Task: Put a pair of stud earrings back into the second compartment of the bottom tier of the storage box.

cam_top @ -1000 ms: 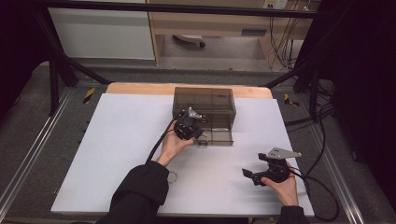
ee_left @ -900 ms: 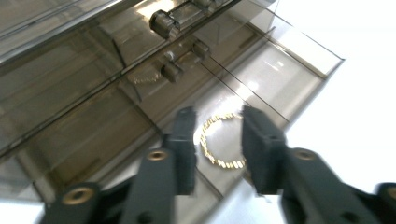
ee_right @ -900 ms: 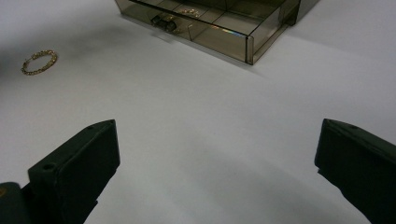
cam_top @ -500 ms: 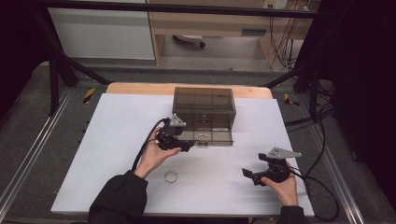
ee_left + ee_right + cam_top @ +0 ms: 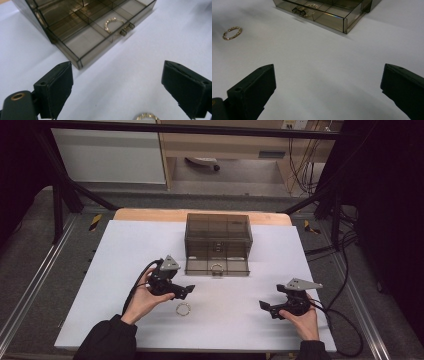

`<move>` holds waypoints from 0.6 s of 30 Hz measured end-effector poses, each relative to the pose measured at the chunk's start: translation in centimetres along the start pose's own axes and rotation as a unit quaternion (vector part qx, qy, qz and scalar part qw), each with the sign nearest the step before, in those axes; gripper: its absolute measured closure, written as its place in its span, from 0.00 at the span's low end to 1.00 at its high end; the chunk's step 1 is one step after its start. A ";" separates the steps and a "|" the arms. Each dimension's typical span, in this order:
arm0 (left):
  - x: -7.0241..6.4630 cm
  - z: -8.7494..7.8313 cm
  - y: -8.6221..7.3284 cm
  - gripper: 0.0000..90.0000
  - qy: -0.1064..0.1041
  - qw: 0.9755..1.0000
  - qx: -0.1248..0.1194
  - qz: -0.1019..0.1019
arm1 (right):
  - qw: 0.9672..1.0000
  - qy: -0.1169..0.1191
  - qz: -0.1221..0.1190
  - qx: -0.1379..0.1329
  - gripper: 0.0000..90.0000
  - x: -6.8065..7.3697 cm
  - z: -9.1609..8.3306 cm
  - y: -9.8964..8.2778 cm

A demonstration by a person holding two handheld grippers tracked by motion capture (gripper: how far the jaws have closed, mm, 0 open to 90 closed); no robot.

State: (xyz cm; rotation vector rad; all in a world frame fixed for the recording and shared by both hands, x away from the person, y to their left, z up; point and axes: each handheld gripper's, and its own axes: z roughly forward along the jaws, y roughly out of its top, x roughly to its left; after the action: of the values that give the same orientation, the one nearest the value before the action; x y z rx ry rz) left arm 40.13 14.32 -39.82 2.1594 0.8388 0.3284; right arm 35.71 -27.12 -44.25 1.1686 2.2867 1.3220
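1. Gold bracelet (image 5: 183,309) lies flat on the white table (image 5: 120,245), loose, just off the left gripper (image 5: 186,290) at about 6 o'clock from its tips in the high view. In the left gripper view the bracelet (image 5: 146,116) sits at the bottom edge, nearer the right-hand jaw.
2. Second bracelet (image 5: 217,268) lies in the front middle compartment of the pulled-out drawer (image 5: 200,266) (seen as a beaded ring (image 5: 113,24) behind the drawer's small handle).
3. Left gripper: released, jaws wide apart and just been opening, nothing between the pads; held above the table at about 8 o'clock from the organiser box (image 5: 218,236).
4. Right gripper (image 5: 267,307): jaws wide apart, empty, bare table between them; held at about 4 o'clock from the box, well apart from both bracelets.
5. Surface: white sheet over a wooden top, a strip of wood showing along the far edge. The box is smoke-tinted clear plastic with divided compartments.
6. Room: dark surround, black frame bars (image 5: 60,195) at 10 o'clock, a pale cabinet (image 5: 107,150) at 11 o'clock, cables (image 5: 305,155) hanging at 1 o'clock, yellow-black tape marks on the floor.
7. Writing: none legible.
8. Path between left gripper and loose bracelet: open table.
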 end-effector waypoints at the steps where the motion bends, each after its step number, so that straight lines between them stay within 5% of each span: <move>1: 0.0 -0.2 -0.3 0.11 0.002 1.000 0.001 0.000 | 1.000 0.000 0.000 0.000 0.01 0.0 0.0 0.0; 18: -1.4 -0.9 -4.7 0.15 0.004 1.000 0.018 0.001 | 1.000 -0.002 -0.003 0.001 0.01 0.0 0.0 -0.1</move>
State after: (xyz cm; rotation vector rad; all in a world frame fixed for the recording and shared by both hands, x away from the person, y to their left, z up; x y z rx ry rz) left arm 36.52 16.18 -42.68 2.1940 0.8533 0.3245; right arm 35.67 -27.14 -44.31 1.1639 2.2861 1.3149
